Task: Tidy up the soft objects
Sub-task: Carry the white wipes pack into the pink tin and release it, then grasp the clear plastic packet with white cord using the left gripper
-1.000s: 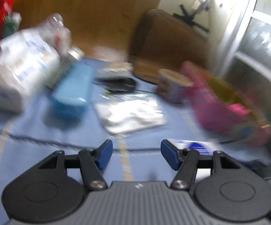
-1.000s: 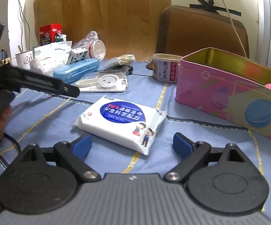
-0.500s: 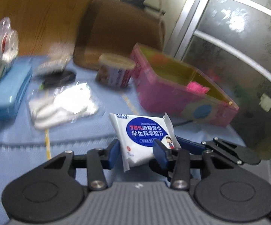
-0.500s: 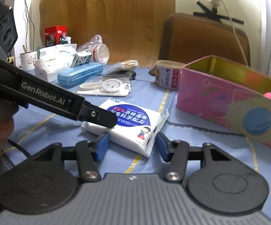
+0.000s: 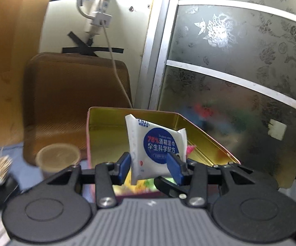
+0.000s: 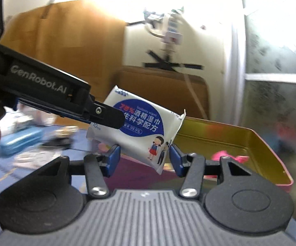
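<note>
Both grippers lifted the wipes [image 5: 156,147] off the desk; now it hangs over the tin [image 5: 205,141]. Left fingers [image 5: 125,165] pinch it nearly closed, right fingers [image 6: 113,160] clamp it about half open. Carry step, I'd say; next, lower and let go inside.
</note>
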`<state>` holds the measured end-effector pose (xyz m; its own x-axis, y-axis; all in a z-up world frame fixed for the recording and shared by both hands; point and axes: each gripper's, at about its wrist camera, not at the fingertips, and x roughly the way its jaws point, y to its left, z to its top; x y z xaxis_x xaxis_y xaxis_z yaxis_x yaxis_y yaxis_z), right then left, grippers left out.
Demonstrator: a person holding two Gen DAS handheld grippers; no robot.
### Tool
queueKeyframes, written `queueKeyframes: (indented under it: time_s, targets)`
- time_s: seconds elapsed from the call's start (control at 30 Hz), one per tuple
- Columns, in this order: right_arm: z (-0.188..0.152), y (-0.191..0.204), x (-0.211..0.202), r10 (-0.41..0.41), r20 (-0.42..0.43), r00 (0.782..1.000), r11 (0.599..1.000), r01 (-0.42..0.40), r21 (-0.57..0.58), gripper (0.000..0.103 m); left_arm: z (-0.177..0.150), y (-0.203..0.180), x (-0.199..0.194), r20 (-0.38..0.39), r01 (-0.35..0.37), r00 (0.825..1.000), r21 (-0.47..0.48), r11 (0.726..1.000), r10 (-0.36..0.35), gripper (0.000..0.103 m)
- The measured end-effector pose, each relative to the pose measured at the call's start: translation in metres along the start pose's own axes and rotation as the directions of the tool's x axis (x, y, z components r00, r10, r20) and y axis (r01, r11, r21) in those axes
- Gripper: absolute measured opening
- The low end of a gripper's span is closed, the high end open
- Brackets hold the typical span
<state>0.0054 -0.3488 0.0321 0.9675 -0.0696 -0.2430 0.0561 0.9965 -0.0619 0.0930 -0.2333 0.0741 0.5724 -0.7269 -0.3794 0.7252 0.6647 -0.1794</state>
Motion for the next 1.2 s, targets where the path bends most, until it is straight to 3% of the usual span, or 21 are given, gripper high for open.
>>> queueKeyframes:
  time_s: [0.2, 0.3, 0.4, 0.57, 0.73, 0.87, 0.97, 1.03, 1.13, 1.2]
  targets:
    - [-0.005, -0.032, 0.051, -0.14, -0.067, 0.988, 0.99, 0.141, 0.004, 0.055, -0.005, -0.007, 0.049, -0.058, -0.105, 0.993, 0.036, 0.994, 0.107, 0.041]
    - [-0.009, -0.043, 0.046, -0.114, -0.07, 0.991, 0.989, 0.12, 0.09, 0.055, -0.015, -0.001, 0.038, -0.059, -0.092, 0.994, 0.017, 0.996, 0.093, 0.041]
    - [-0.014, -0.04, 0.033, -0.113, -0.049, 0.992, 0.988, 0.118, 0.102, 0.055, -0.024, 0.006, 0.015, -0.034, -0.092, 0.995, 0.013, 0.996, 0.093, 0.042]
    - [-0.013, -0.026, 0.01, -0.05, -0.002, 0.999, 0.987, 0.05, 0.152, 0.055, -0.05, 0.031, -0.046, 0.003, -0.102, 0.995, -0.024, 0.995, 0.102, 0.042]
    - [-0.008, 0.014, 0.001, 0.118, 0.005, 0.993, 0.988, -0.118, 0.097, 0.055, -0.092, 0.076, -0.102, -0.027, -0.231, 0.973, -0.102, 0.968, 0.23, 0.043]
    - [-0.006, 0.058, 0.017, 0.282, -0.097, 0.954, 0.959, -0.279, 0.049, 0.055, -0.115, 0.123, -0.126, -0.071, -0.349, 0.937, -0.232, 0.908, 0.342, 0.043]
    - [-0.004, 0.089, 0.041, 0.36, -0.176, 0.916, 0.933, -0.358, 0.04, 0.052, -0.121, 0.152, -0.14, -0.04, -0.328, 0.94, -0.386, 0.862, 0.34, 0.042]
    - [-0.001, 0.105, 0.062, 0.382, -0.23, 0.895, 0.924, -0.378, 0.062, 0.046, -0.124, 0.162, -0.142, -0.035, -0.328, 0.936, -0.436, 0.838, 0.349, 0.042]
    - [0.004, 0.116, 0.095, 0.419, -0.298, 0.858, 0.908, -0.389, 0.157, 0.04, -0.123, 0.164, -0.14, -0.04, -0.304, 0.946, -0.444, 0.843, 0.32, 0.042]
    - [0.003, 0.12, 0.114, 0.453, -0.353, 0.819, 0.89, -0.396, 0.225, 0.037, -0.125, 0.161, -0.137, -0.063, -0.313, 0.946, -0.427, 0.848, 0.318, 0.042]
